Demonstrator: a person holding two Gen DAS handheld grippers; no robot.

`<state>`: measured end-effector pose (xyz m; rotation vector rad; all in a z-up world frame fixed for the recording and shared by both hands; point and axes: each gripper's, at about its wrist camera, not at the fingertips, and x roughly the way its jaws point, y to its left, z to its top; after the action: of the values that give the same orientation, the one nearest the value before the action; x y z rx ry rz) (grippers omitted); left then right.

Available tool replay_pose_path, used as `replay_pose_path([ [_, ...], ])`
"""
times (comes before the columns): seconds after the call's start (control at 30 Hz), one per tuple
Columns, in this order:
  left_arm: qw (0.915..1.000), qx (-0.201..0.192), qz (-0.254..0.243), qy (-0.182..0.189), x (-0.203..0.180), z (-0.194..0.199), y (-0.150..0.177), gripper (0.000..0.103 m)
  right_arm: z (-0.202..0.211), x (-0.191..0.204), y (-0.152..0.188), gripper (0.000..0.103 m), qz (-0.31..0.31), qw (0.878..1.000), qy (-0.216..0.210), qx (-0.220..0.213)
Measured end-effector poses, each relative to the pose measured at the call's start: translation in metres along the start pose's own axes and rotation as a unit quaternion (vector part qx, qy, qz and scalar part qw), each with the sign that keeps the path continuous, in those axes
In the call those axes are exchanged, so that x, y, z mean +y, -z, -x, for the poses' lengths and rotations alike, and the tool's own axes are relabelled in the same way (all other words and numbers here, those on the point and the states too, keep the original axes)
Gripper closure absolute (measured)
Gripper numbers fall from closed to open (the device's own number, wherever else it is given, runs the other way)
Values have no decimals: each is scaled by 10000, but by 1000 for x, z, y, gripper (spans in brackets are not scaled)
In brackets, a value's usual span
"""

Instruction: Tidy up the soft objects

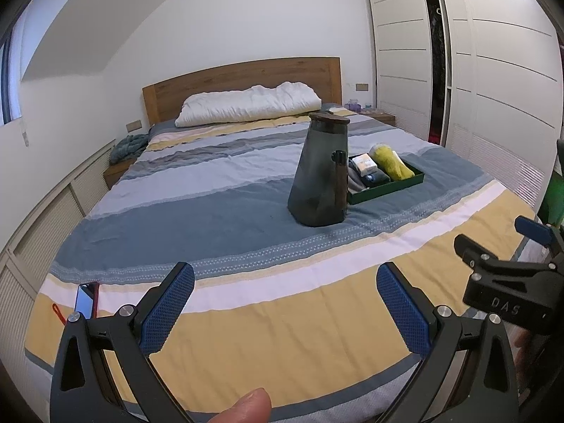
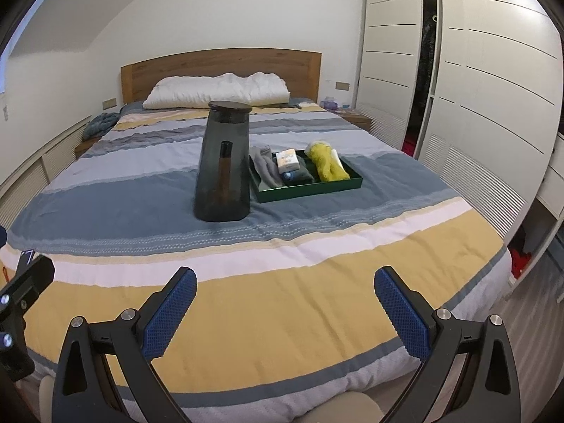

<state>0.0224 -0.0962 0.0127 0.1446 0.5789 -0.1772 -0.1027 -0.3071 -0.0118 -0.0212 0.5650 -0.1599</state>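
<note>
Surface: bed (image 2: 282, 317) with striped cover in blue, grey, white and yellow bands; fills most of both views. Wooden headboard (image 2: 218, 67) at far end against white wall, long white pillow (image 2: 218, 95) lying across in front of it. White panelled wardrobe (image 2: 493, 88) along the right side, one door gap showing dark interior. Low louvred cabinets along left wall; bedside table with a teal knitted heap (image 1: 127, 146) on it.

Mid-bed: dark grey pitcher (image 2: 224, 162) with flat lid and brown handle, upright. Just beside it on the right, green tray (image 2: 310, 188) flat on the cover. Tray holds the soft things: grey folded cloth (image 2: 266, 169) at left, white packet (image 2: 287, 160) resting over a dark blue sock roll (image 2: 298, 176), yellow towel roll (image 2: 326, 164) at right. In left wrist view the pitcher overlaps the tray's left end.

Phone (image 1: 85, 299) stands near the bed's left edge.

Left gripper (image 1: 285, 303): jaws spread wide, nothing between them, above the yellow band at the foot. Right gripper (image 2: 285, 303): same, wide apart, holding nothing. Both well apart from tray
</note>
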Motion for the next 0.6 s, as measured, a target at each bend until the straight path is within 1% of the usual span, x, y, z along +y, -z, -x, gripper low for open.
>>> replay_pose_path([
  [0.33,9999,-41,71,-90,8,0,6,2,3,-6,1,0,-43,10000,1,-77],
  [0.6,9993,79,272,-257,24,-2,18,2,6,-23,4,0,-181,9997,95,-91],
])
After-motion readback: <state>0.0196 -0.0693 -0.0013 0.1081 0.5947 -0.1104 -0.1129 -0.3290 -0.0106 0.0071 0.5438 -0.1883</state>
